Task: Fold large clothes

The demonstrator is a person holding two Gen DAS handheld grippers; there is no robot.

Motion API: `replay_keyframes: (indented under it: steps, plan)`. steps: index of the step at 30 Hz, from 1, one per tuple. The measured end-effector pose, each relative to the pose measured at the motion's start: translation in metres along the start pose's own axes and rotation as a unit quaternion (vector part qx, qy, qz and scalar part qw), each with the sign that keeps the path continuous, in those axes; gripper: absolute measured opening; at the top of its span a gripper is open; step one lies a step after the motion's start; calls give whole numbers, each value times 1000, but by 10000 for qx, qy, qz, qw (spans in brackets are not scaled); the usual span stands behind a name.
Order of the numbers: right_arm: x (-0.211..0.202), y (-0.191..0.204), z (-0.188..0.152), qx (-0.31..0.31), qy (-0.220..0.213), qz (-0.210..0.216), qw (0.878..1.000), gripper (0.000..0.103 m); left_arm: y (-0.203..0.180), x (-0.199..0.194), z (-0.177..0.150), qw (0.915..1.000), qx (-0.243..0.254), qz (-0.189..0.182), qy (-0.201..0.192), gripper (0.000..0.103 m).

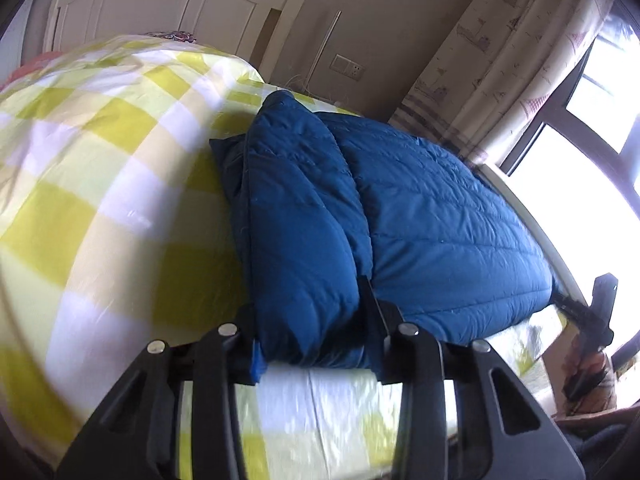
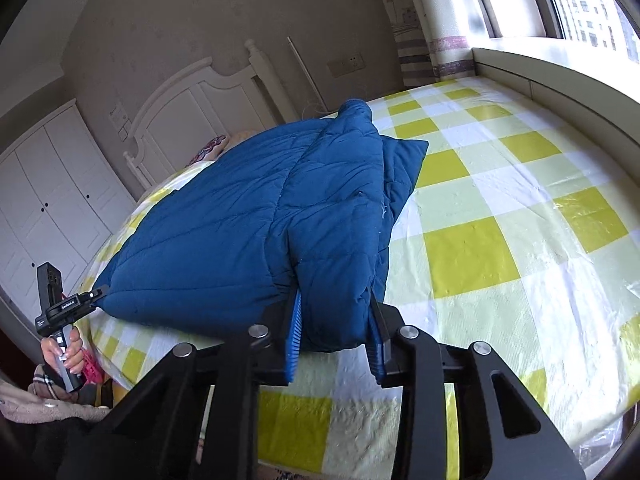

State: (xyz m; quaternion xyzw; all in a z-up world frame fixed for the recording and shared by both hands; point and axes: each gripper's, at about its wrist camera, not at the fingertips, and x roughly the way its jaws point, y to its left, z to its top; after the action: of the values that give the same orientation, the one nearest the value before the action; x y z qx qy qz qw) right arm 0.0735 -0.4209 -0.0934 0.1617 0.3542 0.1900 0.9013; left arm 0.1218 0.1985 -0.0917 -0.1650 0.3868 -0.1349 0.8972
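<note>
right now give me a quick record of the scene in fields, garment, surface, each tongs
garment: blue quilted jacket, sleeves folded in, lying flat
surface: bed with yellow and white checked cover
left tongs: closed on the jacket's near-left folded edge
right tongs: closed on the jacket's near-right folded edge
background: white headboard, window

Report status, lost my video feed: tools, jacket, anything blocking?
Left tool and right tool each shut on a near corner of the blue quilted puffer jacket. Jacket folded on the yellow-checked bed cover. Nothing blocking.
</note>
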Motion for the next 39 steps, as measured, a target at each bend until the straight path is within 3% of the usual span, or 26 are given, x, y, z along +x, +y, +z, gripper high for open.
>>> replay_keyframes:
  steps: [9,11,13,14,16,17,19,22,24,26,29,31,32,35,37,38,39]
  plan:
    - [-32,12,-24,-221,333,64,9992,34,6,-32,-27,9999,-72,-37,150,40]
    - [-37,14,-29,-257,396,52,9989,35,10,-37,-31,9998,-114,-58,161,46]
    - [-42,12,-24,-264,426,-99,9987,40,12,-44,-29,9998,-81,170,106,64]
    - [-46,11,-19,-254,373,-232,9987,42,11,-50,-26,9994,-3,343,20,69]
    - [-60,17,1,-346,12,-608,9976,57,2,-74,-7,9947,261,815,-569,97]
    - [-67,25,14,-458,-244,-698,9962,62,-6,-84,4,9911,364,906,-899,101]
    - [-71,45,42,-665,-635,-561,9942,74,-25,-96,31,9833,599,989,-1406,100]
    - [-44,91,90,-939,-945,-188,9909,82,-76,-74,86,9761,1016,1116,-1563,101]
    - [-15,117,111,-1138,-925,-115,9891,86,-109,-41,115,9740,1256,1277,-1384,101]
    - [31,147,132,-1405,-732,-328,9868,86,-136,0,137,9759,1442,1300,-995,101]
    - [106,182,150,-1870,-14,-774,9793,86,-153,76,161,9827,1405,1206,-78,101]
    - [146,195,153,-2185,481,-963,9699,67,-152,121,166,9813,1289,1362,428,100]
    - [160,199,153,-2288,652,-1025,9659,64,-151,135,167,9798,1296,1424,550,100]
    - [198,196,153,-2495,912,-1326,9549,59,-141,177,170,9722,1342,1777,730,100]
    - [225,177,151,-2356,1187,-1321,9555,59,-136,200,166,9673,1507,1908,724,101]
    - [241,164,145,-2286,1403,-1263,9551,61,-129,218,160,9639,1603,1964,818,101]
    - [254,152,140,-2129,1548,-1172,9576,63,-119,236,156,9660,1423,1857,1102,101]
